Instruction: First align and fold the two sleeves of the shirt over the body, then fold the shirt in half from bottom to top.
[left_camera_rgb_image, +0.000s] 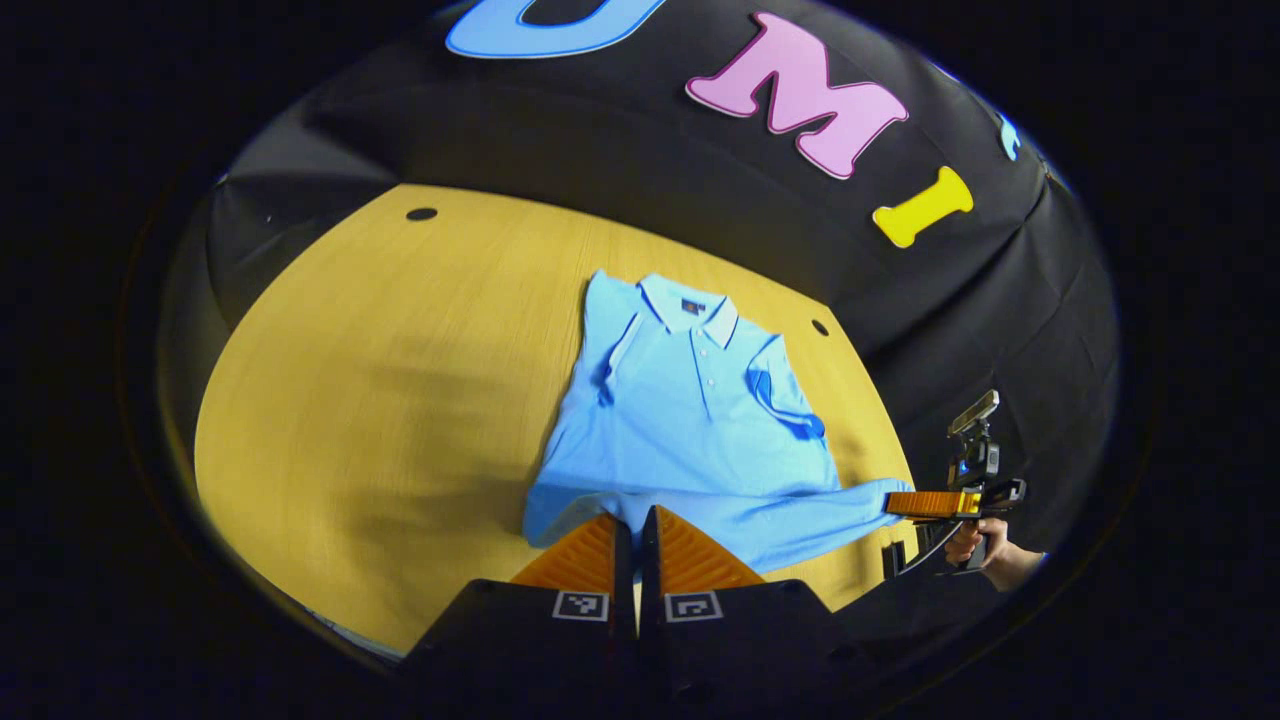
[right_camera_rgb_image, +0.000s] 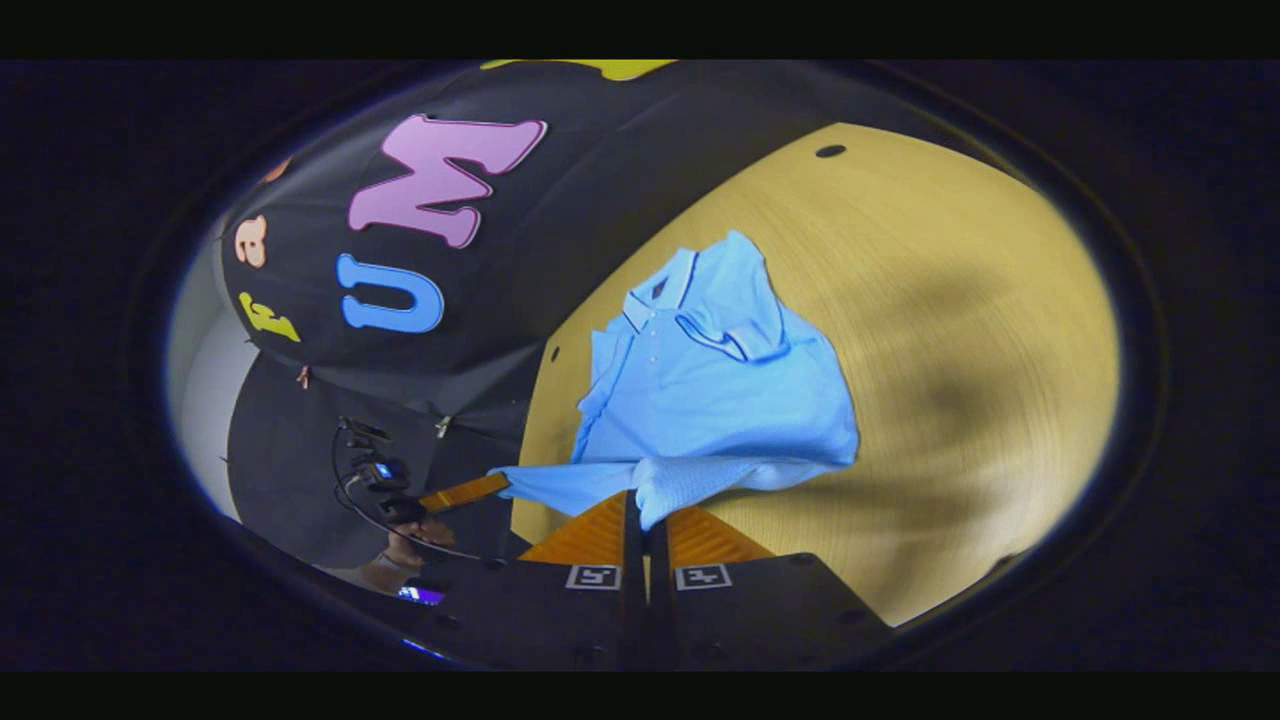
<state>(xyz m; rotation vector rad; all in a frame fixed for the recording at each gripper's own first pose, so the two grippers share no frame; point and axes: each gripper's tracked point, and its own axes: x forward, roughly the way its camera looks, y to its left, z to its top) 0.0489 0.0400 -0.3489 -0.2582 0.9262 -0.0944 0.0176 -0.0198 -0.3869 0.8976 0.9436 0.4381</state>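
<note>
Left gripper view: at the near edge, the left claw (left_camera_rgb_image: 636, 530) is being held nearly closed, its two fingers pinching the bottom hem (left_camera_rgb_image: 640, 508) of a light blue polo shirt (left_camera_rgb_image: 690, 410). The shirt is lying face up on the yellow wooden surface (left_camera_rgb_image: 380, 400), with the hem nearest the camera and the collar (left_camera_rgb_image: 690, 310) farthest. Both short sleeves are lying folded inward over the body, the sleeve (left_camera_rgb_image: 785, 400) on the picture's right showing a darker trim. The hem is being drawn taut sideways toward the picture's right, where the right claw (left_camera_rgb_image: 893, 504) is gripping the other hem corner; a hand (left_camera_rgb_image: 985, 550) is holding that tool just off the surface's edge. Two dark round holes (left_camera_rgb_image: 421, 214) are showing in the surface beyond and beside the shirt, and the black cloth wall is rising behind.

Right gripper view: the right claw (right_camera_rgb_image: 645, 525) is being held almost shut on a fold of the hem (right_camera_rgb_image: 690, 478). The shirt (right_camera_rgb_image: 710, 390) is lying on the surface (right_camera_rgb_image: 950, 330) with its collar (right_camera_rgb_image: 655, 295) pointing away. The hem is stretching toward the picture's left to the left claw (right_camera_rgb_image: 500, 482), which is clamping the far corner, a hand (right_camera_rgb_image: 415, 535) being seen behind it. A dark hole (right_camera_rgb_image: 830, 151) is lying near the surface's far edge.
</note>
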